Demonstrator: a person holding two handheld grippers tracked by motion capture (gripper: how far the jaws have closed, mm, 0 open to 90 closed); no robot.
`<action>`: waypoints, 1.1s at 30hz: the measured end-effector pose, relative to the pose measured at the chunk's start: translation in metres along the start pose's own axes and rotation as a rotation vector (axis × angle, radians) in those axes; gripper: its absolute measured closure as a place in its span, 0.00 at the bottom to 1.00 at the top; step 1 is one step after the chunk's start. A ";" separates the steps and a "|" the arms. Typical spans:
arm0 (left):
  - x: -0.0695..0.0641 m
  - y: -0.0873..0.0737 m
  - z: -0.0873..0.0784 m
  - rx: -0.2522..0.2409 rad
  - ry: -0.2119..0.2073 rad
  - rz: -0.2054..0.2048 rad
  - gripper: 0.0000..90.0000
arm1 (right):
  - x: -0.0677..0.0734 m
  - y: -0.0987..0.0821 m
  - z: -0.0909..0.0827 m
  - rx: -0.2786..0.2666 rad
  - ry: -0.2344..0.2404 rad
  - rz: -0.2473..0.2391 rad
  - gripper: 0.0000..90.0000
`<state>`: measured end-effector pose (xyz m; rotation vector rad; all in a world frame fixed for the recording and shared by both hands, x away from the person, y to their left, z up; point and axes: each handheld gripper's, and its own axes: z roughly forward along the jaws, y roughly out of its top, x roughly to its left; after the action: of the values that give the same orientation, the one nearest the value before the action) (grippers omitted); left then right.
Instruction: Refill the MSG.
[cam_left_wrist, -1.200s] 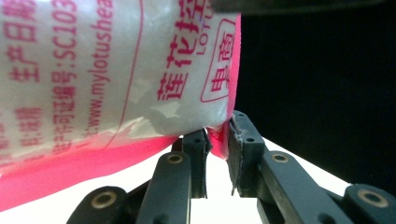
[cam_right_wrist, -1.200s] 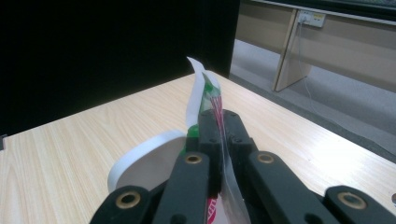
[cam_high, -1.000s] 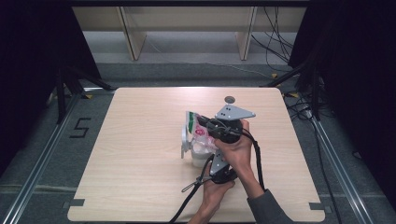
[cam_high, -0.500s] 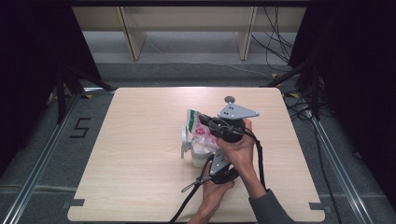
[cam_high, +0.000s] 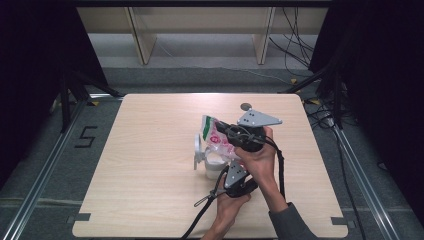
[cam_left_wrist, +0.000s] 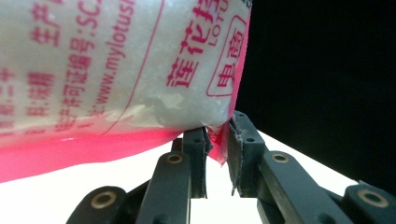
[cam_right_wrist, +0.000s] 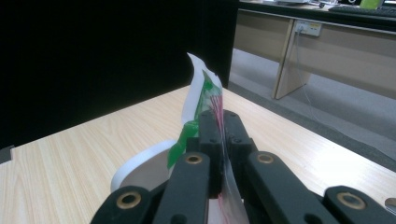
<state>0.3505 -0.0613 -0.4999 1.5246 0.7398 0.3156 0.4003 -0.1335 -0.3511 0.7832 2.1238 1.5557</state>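
A clear plastic bag (cam_high: 216, 137) printed pink and green, holding white grains, is held up over a white cup (cam_high: 212, 164) near the tabletop's middle.

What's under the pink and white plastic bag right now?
Under the printed pink and white plastic bag stands a white cup with a handle, on the light wooden table. The bag and both grippers cover the cup's mouth, so its contents cannot be seen.

black tool (cam_high: 227, 131) with brass pivot pins, grey three-cornered plate (cam_high: 258, 118), black cable (cam_high: 278, 165), grey sleeve (cam_high: 290, 225).
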 end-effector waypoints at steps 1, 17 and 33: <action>0.000 0.000 0.000 0.004 0.007 -0.001 0.86 | 0.000 0.000 -0.001 -0.009 -0.005 0.017 0.99; 0.000 -0.001 -0.002 0.013 0.014 0.008 0.86 | -0.006 0.005 -0.014 -0.041 0.003 0.013 0.99; 0.000 0.000 -0.003 0.005 0.017 0.004 0.86 | -0.011 0.008 -0.028 -0.070 0.007 0.018 1.00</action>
<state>0.3487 -0.0588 -0.4995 1.5304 0.7514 0.3301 0.3933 -0.1597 -0.3346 0.7758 2.0612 1.6350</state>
